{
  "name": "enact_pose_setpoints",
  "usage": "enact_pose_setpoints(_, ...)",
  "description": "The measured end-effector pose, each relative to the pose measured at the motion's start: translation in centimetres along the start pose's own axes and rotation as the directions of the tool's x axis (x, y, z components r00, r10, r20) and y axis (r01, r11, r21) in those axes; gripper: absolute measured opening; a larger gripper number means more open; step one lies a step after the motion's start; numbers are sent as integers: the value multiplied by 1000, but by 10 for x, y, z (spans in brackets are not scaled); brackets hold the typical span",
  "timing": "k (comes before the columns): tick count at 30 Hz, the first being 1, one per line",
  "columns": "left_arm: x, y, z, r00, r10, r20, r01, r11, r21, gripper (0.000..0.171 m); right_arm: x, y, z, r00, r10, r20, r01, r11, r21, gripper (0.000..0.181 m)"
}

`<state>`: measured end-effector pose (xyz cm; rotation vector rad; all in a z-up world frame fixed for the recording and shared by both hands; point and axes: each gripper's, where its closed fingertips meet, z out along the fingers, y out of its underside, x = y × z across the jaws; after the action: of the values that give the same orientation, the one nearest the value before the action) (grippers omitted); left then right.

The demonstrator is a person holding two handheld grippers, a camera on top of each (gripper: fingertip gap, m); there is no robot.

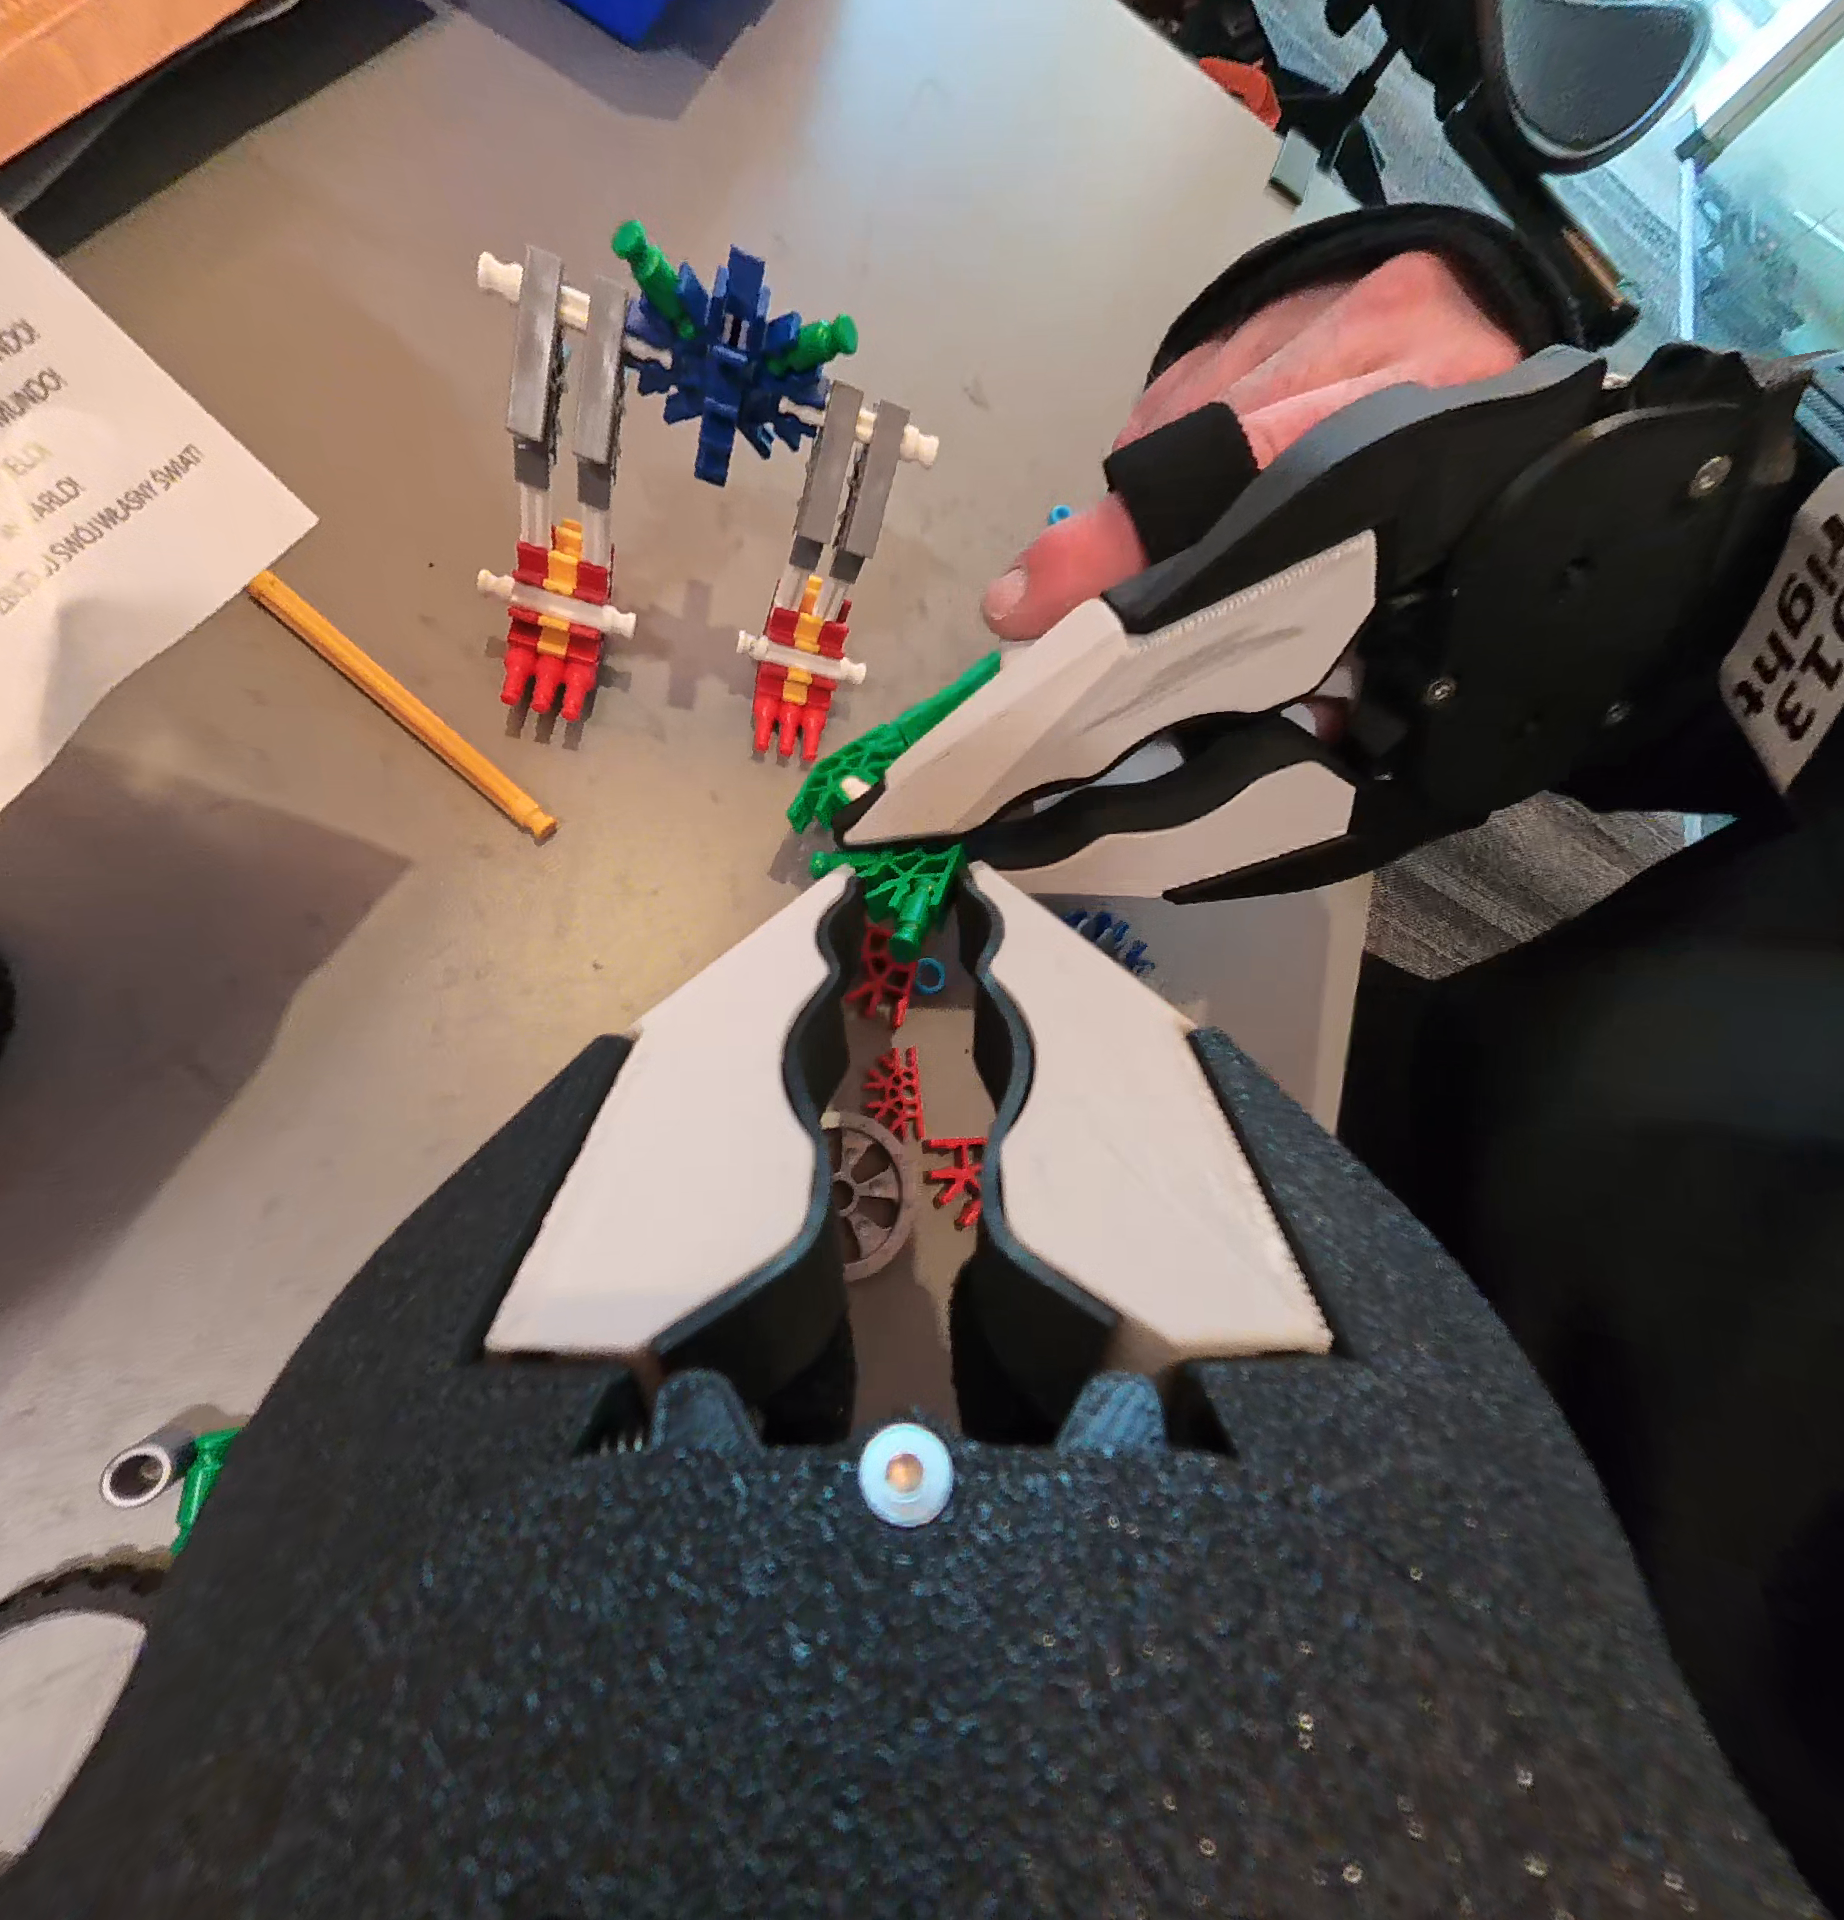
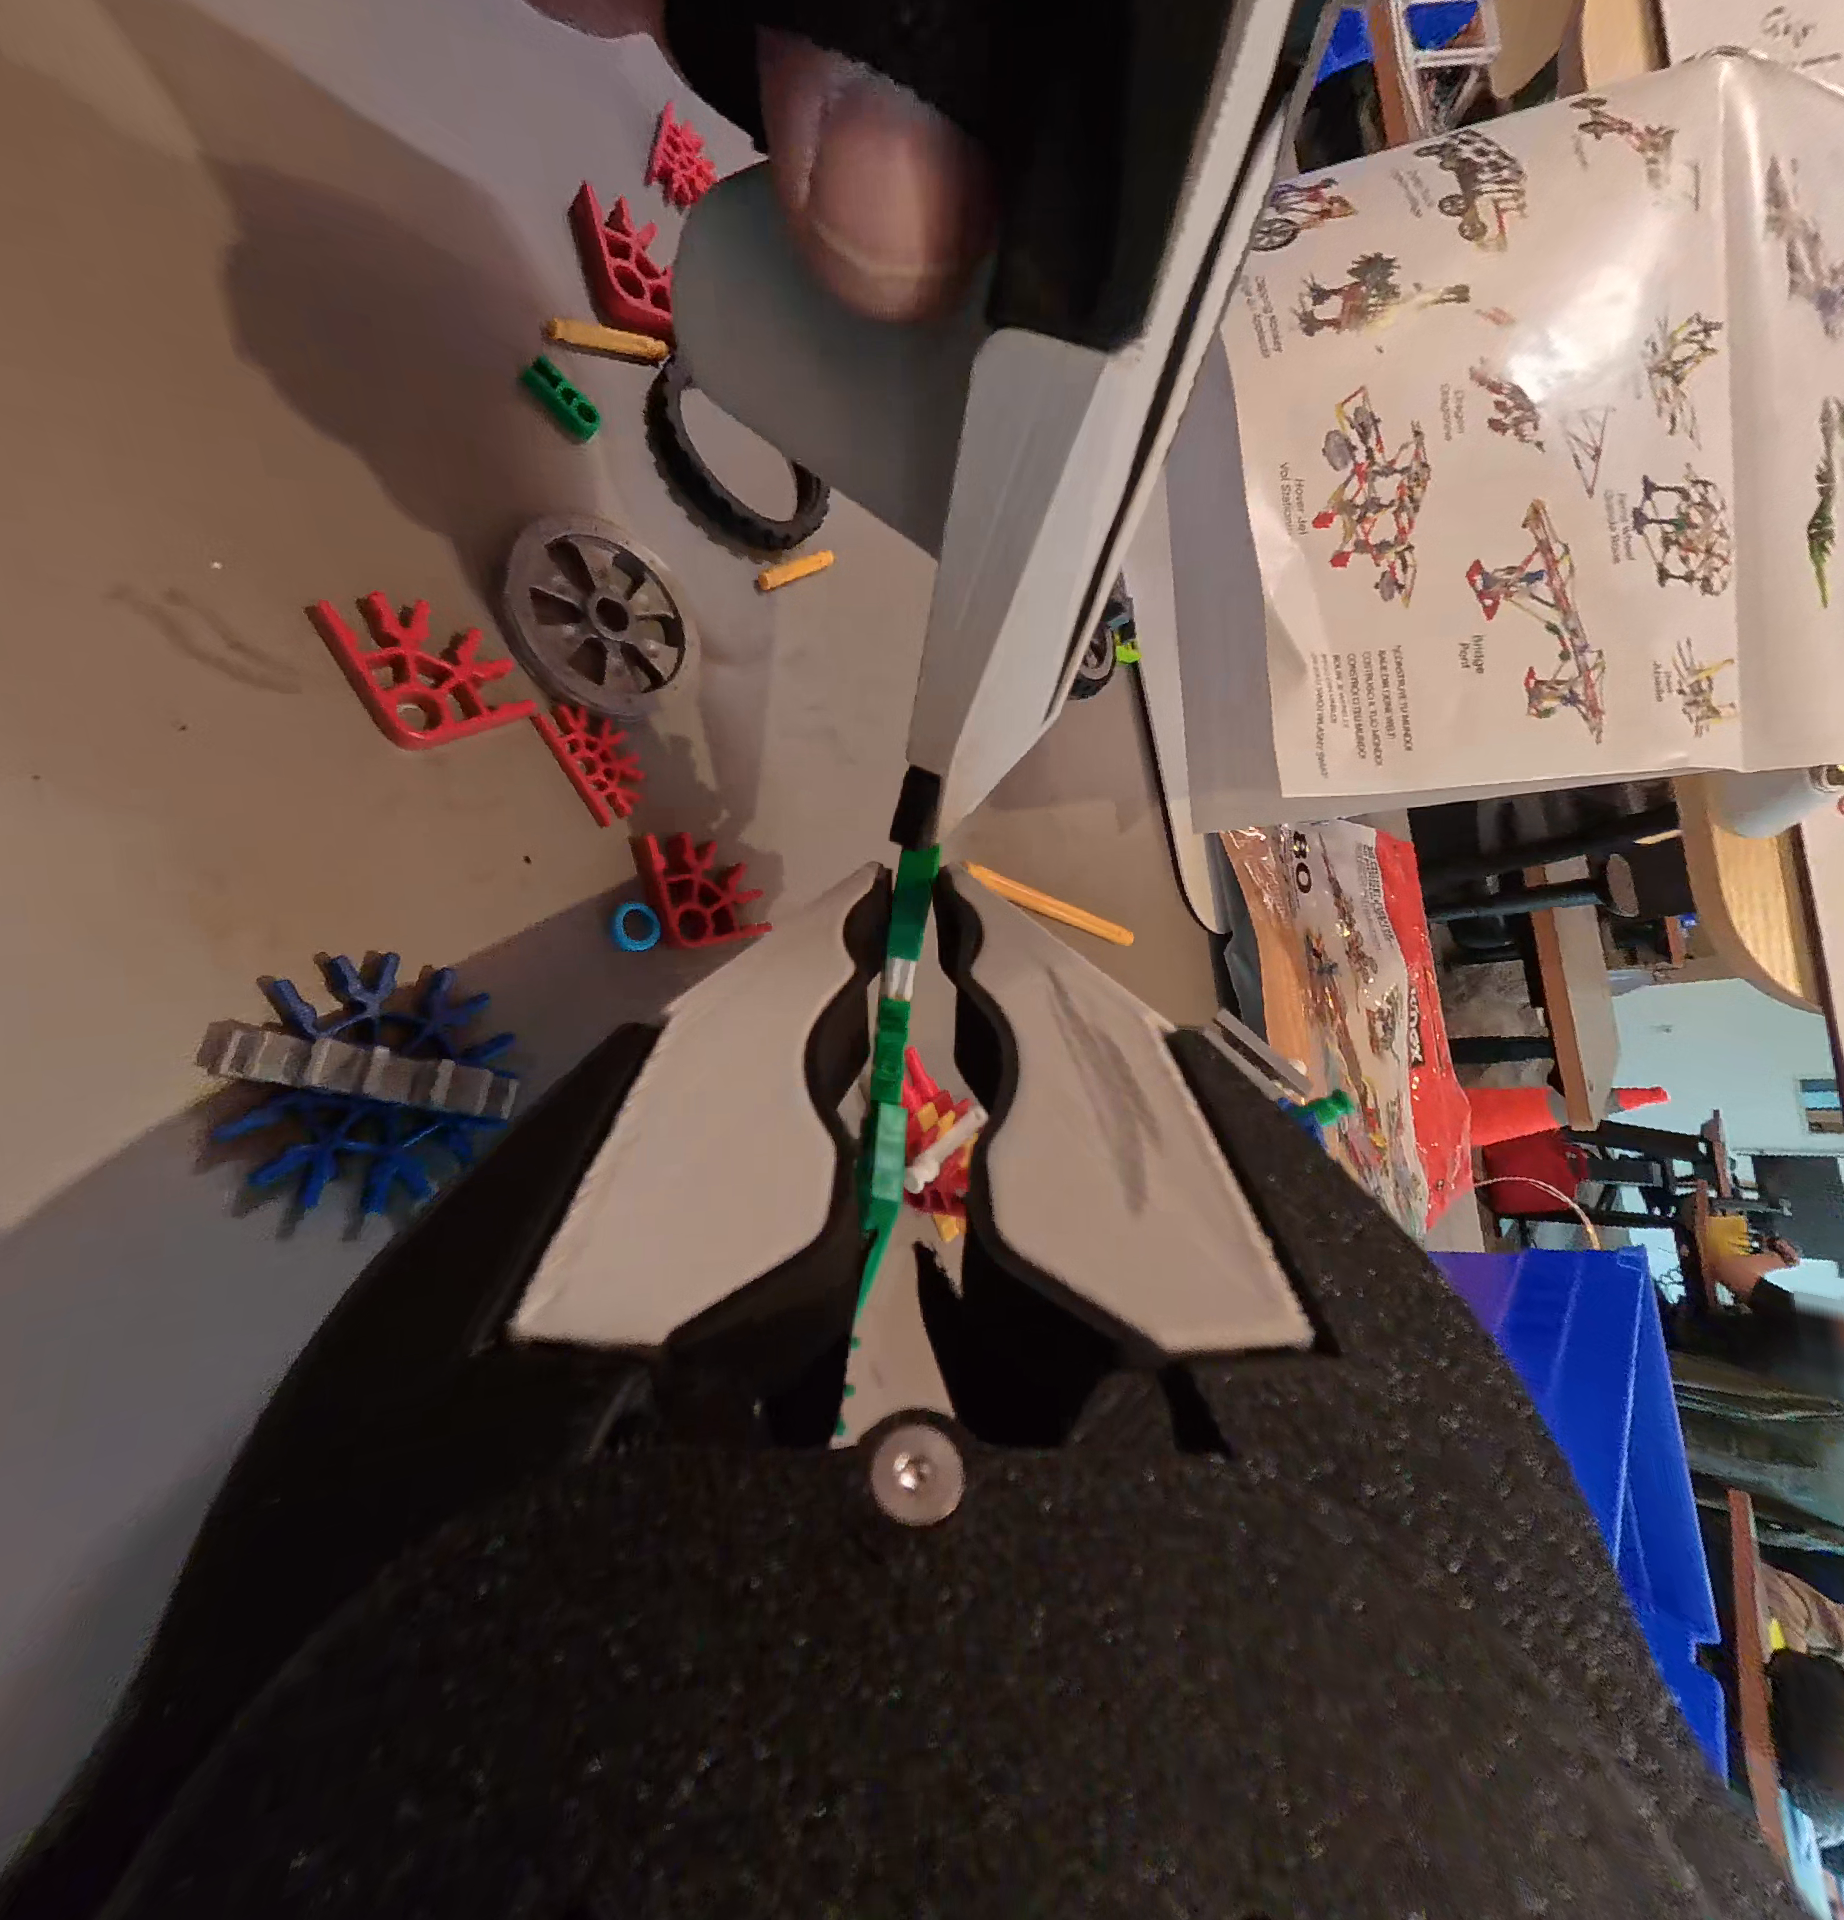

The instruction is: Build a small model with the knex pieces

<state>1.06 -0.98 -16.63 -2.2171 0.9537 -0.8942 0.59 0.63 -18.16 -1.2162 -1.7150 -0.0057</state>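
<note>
My left gripper is shut on a green connector with a short green rod, held above the grey table. My right gripper is shut on a second green connector, seen edge-on between its fingers. In the left wrist view the right gripper comes in from the right with its green connector against the left one's piece. In the right wrist view the left gripper's finger comes down from the top and meets the green piece. A built model with red feet, grey bars and a blue hub stands behind.
A long yellow rod and a printed sheet lie to the left. Red connectors, a grey wheel, a black tyre and a blue connector with a grey bar lie on the table. An instruction sheet and a blue bin are at the right. My left and right fingertips are right by each other. The grey wheel is about equally far from each gripper, around 8 cm.
</note>
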Motion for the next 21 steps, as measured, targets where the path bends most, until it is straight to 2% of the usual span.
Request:
enact_pose_setpoints(2, 5, -4, -2, 1000, 12, -14, -12, 1000, 18, 17, 2, -1, -6, 1000, 14, 9, -14, 1000, 7, 6)
enact_pose_setpoints(6, 17, -34, -15, 994, 112, 15, -113, 986, 120, 34, 12, 3, -28, 996, 49, 71, -50, 999, 17, 6)
enact_pose_setpoints(10, 11, -67, -26, 948, 270, 169, -298, 939, 171, 38, 40, 14, -61, 969, 163, 183, -179, 981, 71, 6)
enact_pose_setpoints(13, 1, -80, -16, 913, 333, 235, -372, 916, 147, 35, 71, 35, -74, 931, 271, 244, -300, 950, 87, 6)
enact_pose_setpoints(18, -18, -86, 17, 876, 404, 262, -444, 888, 115, 30, 103, 68, -64, 856, 390, 340, -448, 887, 110, 6)
enact_pose_setpoints(21, -25, -85, 31, 863, 427, 271, -466, 879, 97, 27, 99, 76, -48, 833, 388, 394, -456, 885, 92, 6)
